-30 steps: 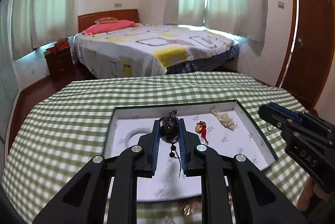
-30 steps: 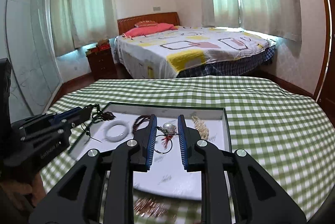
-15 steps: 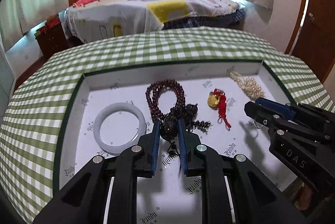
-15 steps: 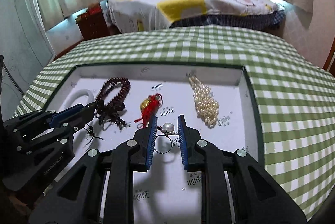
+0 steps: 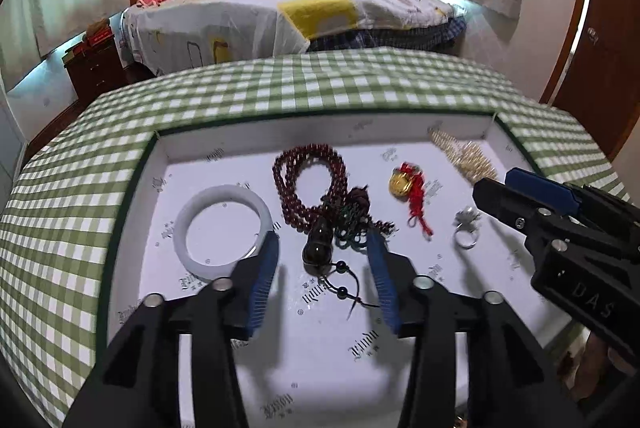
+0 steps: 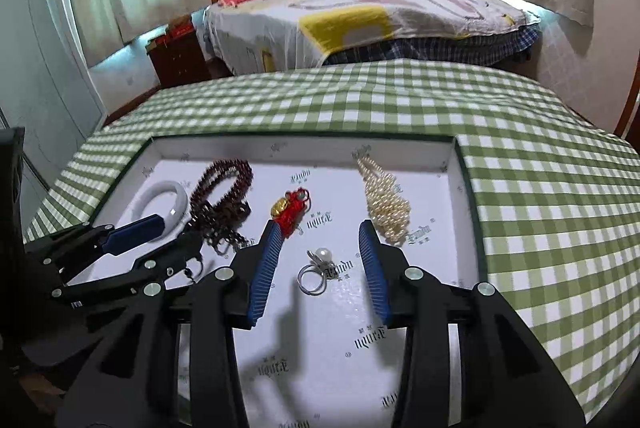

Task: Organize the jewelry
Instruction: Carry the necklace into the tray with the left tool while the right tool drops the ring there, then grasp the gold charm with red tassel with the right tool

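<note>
A: What do we have in the tray (image 5: 132,212)?

B: A shallow white-lined box tray with a dark green rim, lying on the desk (image 5: 280,84) with its green-and-white checked cloth. From our left: a pale white bangle (image 5: 224,232) lying flat, then a coil of dark red beads (image 5: 308,184) with a tangle of tassels, and a dark gourd pendant (image 5: 318,248) on a black cord just in front of it.

A: And our left gripper (image 5: 322,260)?

B: Its blue-padded jaws stand wide apart, one on each side of the gourd pendant, gripping nothing – the pendant rests on the tray floor between them.

A: Further right?

B: A gold charm with a red knotted cord (image 6: 290,210), a heap of cream pearls (image 6: 386,202) near the far right corner, and a silver ring with a pearl (image 6: 318,270).

A: Our right gripper (image 6: 318,252)?

B: Spread open as well, holding nothing – the ring lies on the liner between its fingers, apart from both pads.

A: Room to move?

B: The pieces sit in the far half of the tray, and the near half is bare printed liner. The pearls lie close to the right wall; the bangle is near the left wall, just beside our left finger
</note>
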